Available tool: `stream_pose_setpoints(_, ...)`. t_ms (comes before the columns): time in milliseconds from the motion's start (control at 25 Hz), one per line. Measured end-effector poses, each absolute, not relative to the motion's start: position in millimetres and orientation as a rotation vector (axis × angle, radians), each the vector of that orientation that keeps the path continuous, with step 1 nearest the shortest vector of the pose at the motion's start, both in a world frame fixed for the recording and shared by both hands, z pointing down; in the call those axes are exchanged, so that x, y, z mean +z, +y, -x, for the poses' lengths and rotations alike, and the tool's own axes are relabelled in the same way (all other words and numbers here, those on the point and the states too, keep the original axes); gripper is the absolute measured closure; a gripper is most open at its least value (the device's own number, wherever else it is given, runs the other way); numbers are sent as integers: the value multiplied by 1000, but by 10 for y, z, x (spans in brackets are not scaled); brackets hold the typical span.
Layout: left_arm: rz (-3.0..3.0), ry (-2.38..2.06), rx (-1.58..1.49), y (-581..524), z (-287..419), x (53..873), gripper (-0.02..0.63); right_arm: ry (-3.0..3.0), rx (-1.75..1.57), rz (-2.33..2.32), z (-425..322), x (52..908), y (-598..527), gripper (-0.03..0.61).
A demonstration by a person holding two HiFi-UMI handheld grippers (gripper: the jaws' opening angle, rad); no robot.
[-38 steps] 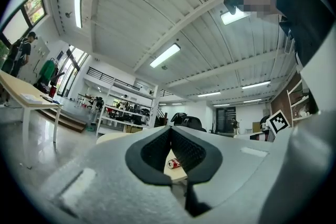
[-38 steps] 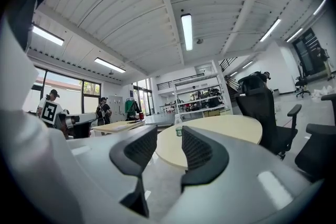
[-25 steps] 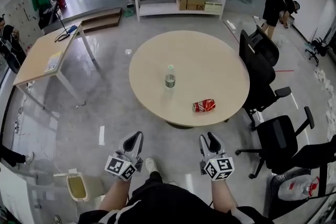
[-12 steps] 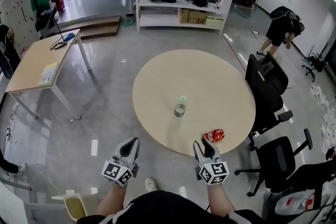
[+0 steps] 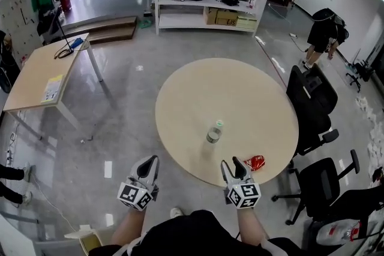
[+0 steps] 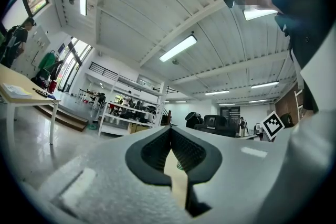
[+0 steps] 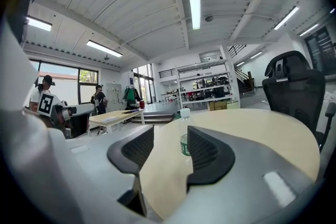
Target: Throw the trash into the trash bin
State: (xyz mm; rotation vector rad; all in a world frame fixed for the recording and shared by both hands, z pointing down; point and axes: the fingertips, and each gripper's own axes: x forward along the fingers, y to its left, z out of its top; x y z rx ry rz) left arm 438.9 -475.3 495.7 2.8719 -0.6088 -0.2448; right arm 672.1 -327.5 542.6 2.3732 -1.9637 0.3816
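- The crushed red can [image 5: 255,162] lies on the round tabletop [image 5: 240,90], close to its near edge. It sits just to the right of the right gripper [image 5: 234,166] and is not between its jaws.
- A clear plastic bottle [image 5: 213,132] with a pale cap stands upright farther in on the tabletop, ahead of the right gripper and apart from it.
- The right gripper's jaws stand apart and are opening, and nothing is between the pads. In the right gripper view [image 7: 170,140] the bottle [image 7: 184,132] shows through the gap, well beyond the tips.
- The left gripper [image 5: 149,163] is off the tabletop's near-left edge, over the floor. In the left gripper view [image 6: 170,131] its jaws are closed tip to tip and hold nothing.
- The trash bin [image 5: 90,243] is on the floor at the lower left of the head view, well apart from the can and from both grippers.
- Only the head view shows the can and the bin; neither gripper view has them in sight.
- The right gripper view shows the bottle from the side, with a green label band.
- Counted: one can, one bottle, one bin, two grippers.
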Motion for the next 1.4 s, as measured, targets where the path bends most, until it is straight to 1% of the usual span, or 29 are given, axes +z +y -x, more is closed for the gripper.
stream_pose_setpoints(80, -2868, -591, -225, -4798, -4508, 4994, 612, -1947, 389, -2384, -6803, 5471, -3332, 387)
stream_pose_setpoints(200, -2849, -545, -217, -4841, -4719, 5017, 612, -1935, 401, -2377, -6926, 5538, -3423, 391)
stream_pose_setpoints(320, -2833, -542, -192, -4907, -4884, 5049, 612, -1923, 425, -2355, -7034, 5640, -3507, 378)
stream_pose_setpoints(480, -2845, -533, -217, -5115, -5037, 5020, 612, -1912, 393, -2325, -7235, 5684, -3821, 260)
stream_pose_setpoints(640, -2812, -559, -169, -5162, -5198, 5089, 612, -1933, 417, -2248, -7313, 5768, -4018, 168)
stream_pose_setpoints(880, -2772, -570, -84, -5135, -5324, 5320, 612, -1947, 514, -2144, -7361, 6118, -4226, 158)
stream_pose_setpoints(1160, -2742, -653, -49, -5303, -5161, 5396, 612, -1951, 534, -2046, -7317, 6397, -4654, 141)
stream_pose_setpoints(1400, -2723, -717, -29, -5410, -5060, 5448, 612, -1944, 527, -1992, -7353, 6562, -4916, 144)
